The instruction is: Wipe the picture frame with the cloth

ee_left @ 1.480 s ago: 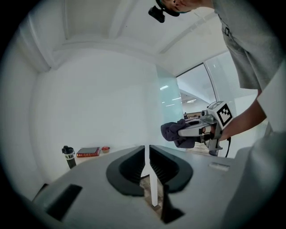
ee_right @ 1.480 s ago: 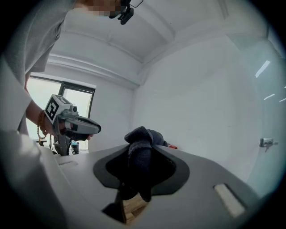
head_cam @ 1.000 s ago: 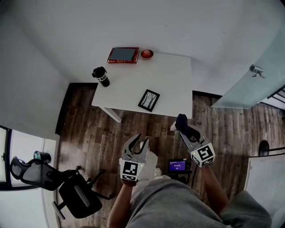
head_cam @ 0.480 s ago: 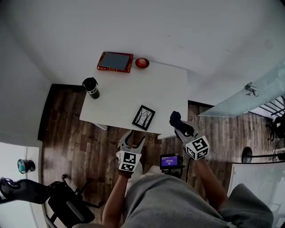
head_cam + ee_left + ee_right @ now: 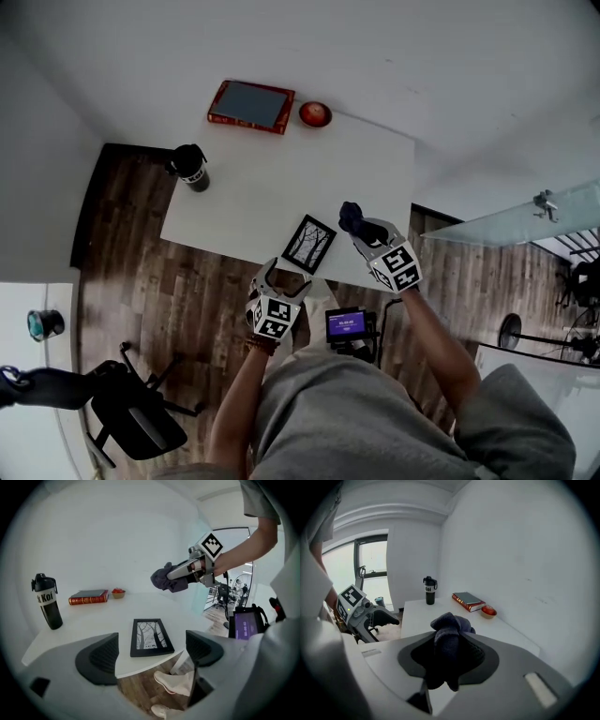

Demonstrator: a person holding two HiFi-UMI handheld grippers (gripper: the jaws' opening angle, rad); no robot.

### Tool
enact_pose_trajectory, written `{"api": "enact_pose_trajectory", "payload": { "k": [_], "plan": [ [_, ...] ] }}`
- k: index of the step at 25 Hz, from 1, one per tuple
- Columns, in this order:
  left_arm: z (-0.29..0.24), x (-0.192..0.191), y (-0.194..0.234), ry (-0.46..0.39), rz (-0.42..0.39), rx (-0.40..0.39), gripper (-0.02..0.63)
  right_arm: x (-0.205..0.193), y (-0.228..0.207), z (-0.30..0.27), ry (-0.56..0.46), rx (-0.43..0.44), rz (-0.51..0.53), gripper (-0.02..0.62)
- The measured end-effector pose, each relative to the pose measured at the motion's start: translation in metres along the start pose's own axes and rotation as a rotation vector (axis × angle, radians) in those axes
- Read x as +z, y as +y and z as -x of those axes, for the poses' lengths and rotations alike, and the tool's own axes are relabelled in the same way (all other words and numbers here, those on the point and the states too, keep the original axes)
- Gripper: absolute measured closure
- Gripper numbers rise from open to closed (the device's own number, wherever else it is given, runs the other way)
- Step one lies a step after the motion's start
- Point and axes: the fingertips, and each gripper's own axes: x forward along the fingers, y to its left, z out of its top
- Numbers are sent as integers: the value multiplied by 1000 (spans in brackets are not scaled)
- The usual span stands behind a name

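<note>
A small black picture frame with a tree print lies flat near the front edge of the white table; the left gripper view shows the picture frame just ahead of the jaws. My left gripper hovers at the table's front edge, its jaws opening with nothing between them. My right gripper is shut on a dark blue cloth, held above the table just right of the frame. The cloth bunches between the right jaws and also shows as a dark wad in the left gripper view.
A black bottle stands at the table's left edge. A red book and a small red bowl lie at the back by the wall. A small screen hangs at my waist. An office chair stands on the wood floor, left.
Both grippers moved forward from over the floor to the table. The left jaws spread wider near the frame. The right gripper carried the cloth over the tabletop beside the frame.
</note>
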Motion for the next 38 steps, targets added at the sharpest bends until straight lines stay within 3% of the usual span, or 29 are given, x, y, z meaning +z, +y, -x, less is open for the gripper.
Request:
{"api": "enact_pose_trajectory", "payload": {
  "k": [4, 13, 20, 27, 34, 38],
  "plan": [
    [-29, -20, 2, 70, 31, -14, 147, -19, -13, -55, 76, 58, 44, 469],
    [-73, -56, 13, 191, 36, -4, 100, -64, -9, -126, 228, 118, -1, 469],
    [-83, -59, 14, 194, 77, -9, 77, -77, 8, -159, 309, 166, -9, 471],
    [-89, -63, 8, 200, 8, -15, 54, -82, 27, -166, 328, 197, -65, 479],
    [-86, -62, 6, 159, -13, -32, 71, -81, 44, -161, 338, 188, 43, 483],
    [-87, -62, 3, 154, -24, -45, 95, -86, 64, -160, 354, 231, 120, 488]
  ]
}}
